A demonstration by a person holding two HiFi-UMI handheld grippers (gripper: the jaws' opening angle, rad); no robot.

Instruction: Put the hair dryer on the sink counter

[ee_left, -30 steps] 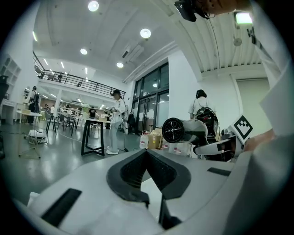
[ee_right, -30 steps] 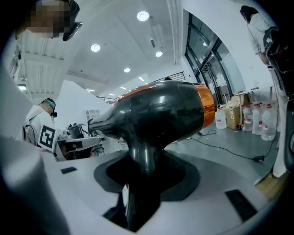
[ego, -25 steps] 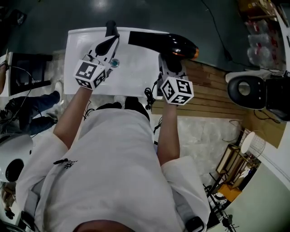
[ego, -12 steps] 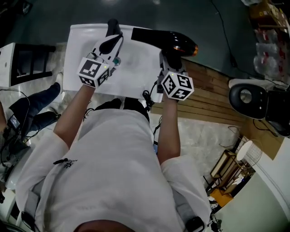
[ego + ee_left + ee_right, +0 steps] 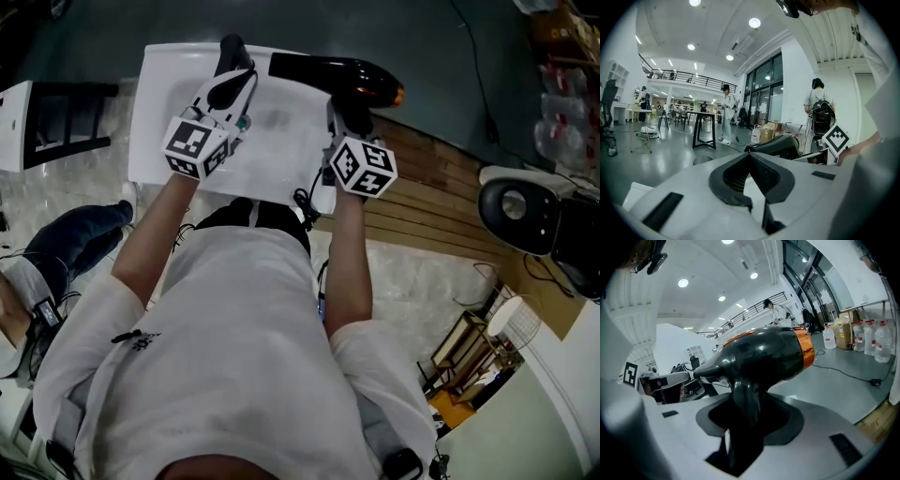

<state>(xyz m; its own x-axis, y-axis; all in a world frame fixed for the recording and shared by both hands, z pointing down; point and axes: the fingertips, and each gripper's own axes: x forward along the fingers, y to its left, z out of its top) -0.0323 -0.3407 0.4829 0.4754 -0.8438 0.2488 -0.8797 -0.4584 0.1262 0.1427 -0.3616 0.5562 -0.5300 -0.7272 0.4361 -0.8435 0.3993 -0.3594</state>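
Observation:
A black hair dryer (image 5: 333, 75) with an orange ring at its rear end hangs over the far right part of the white sink counter (image 5: 281, 150), nozzle pointing left. My right gripper (image 5: 349, 108) is shut on its handle, which fills the jaws in the right gripper view, the hair dryer (image 5: 761, 357) above my right gripper (image 5: 747, 420). My left gripper (image 5: 230, 70) hovers over the counter's left half with its black jaws together and nothing in them. From the left gripper view the hair dryer (image 5: 780, 145) shows to the right beyond my left gripper (image 5: 750, 157).
A wooden slatted platform (image 5: 441, 197) lies right of the counter, with a round black-and-white machine (image 5: 520, 211) beyond it. A cable (image 5: 478, 84) runs across the dark floor. A white cabinet (image 5: 56, 127) and a seated person's leg (image 5: 75, 244) are at the left.
The hair dryer and my right gripper have drifted slightly left and farther over the counter. My left gripper has barely moved. The person's leg at the left has shifted.

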